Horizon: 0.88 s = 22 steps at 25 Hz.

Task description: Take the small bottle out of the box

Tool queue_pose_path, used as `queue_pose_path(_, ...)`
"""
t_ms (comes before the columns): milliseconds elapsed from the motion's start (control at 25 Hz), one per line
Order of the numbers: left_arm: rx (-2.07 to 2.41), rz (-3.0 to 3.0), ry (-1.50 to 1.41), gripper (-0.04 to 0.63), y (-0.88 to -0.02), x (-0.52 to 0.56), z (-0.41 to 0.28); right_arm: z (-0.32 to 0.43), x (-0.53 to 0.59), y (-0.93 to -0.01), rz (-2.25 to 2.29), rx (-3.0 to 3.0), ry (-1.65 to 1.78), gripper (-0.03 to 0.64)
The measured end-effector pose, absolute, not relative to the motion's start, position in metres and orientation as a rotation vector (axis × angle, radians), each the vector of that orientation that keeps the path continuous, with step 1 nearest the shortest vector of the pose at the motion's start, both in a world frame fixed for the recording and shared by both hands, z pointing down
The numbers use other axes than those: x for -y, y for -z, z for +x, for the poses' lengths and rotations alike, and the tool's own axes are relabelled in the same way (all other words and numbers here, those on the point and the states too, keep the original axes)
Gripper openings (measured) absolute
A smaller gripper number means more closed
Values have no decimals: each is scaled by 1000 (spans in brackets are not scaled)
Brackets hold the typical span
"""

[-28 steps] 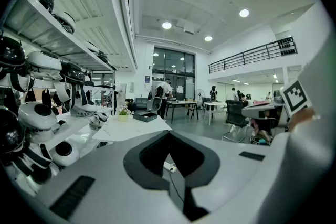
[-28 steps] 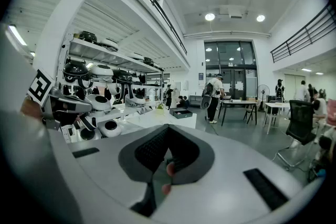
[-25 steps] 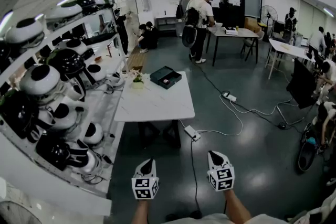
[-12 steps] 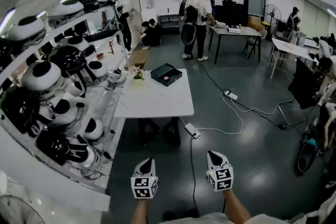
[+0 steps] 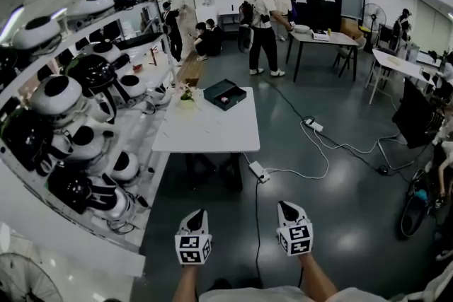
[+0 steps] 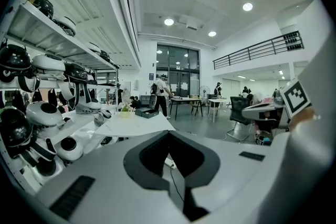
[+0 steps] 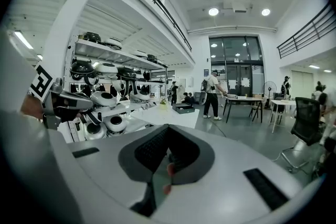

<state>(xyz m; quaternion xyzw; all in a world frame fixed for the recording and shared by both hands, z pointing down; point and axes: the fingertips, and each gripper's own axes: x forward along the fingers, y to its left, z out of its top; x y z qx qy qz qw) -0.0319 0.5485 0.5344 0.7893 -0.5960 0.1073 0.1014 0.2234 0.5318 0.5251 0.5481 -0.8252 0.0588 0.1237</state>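
Where I stand: one glossy grey floor (image 5: 340,208) fills most of the head view and runs off every edge.
Shelf unit (image 5: 35,216): one, along the left, loaded with rounded black-and-white shells (image 5: 56,97). They overlap and are cut off at the left edge, so I get no sure count.
Desks: three. One white desk (image 5: 205,134) stands straight ahead across a stretch of floor. Two far desks (image 5: 322,37) stand beyond it, the right-hand one partly hidden by people.
People: four I can count across the room. One standing person (image 5: 263,7) is at a far desk, one is by the shelf unit, and two are low by the wall. More at the right edge are cut off, and I cannot total them.
Fans: two. One standing fan (image 5: 373,14) is at the back; the other, in the bottom-left corner, is mostly out of frame.
Box (image 5: 225,93): one, dark and open, on the far end of the white desk.
Hand-held grippers: two, side by side low in the head view, with the forearms behind them cut off. The left hand-held gripper (image 5: 197,216) has its jaws together with nothing between them. The right hand-held gripper (image 5: 287,209) is the same, closed and empty.
Power strips (image 5: 259,172): two, on the floor with trailing cables.
Pot plant (image 5: 185,95): one, small, just beside the box.
Small bottle (image 5: 225,100): one pale speck inside the box, too small for me to confirm it as the small bottle.
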Motion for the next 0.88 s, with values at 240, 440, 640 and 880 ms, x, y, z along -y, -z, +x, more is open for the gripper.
queue_pose_path(240, 1755, 2324, -323, 18, -539, -532, -29, 224, -516, -529, 1593, 2408, -191, 21)
queue_pose_path(440, 1749, 2320, -322, 18, -546, -502, -37, 218, -489, -539, 1594, 2394, -216, 20)
queue_pose_path(640, 1722, 2335, -305, 18, -553, -448, -49, 202, -444, -544, 1598, 2372, -208, 21)
queue_pose_path(880, 1684, 2373, -261, 18, -550, -366, -67, 179, -371, -534, 1627, 2344, -158, 20)
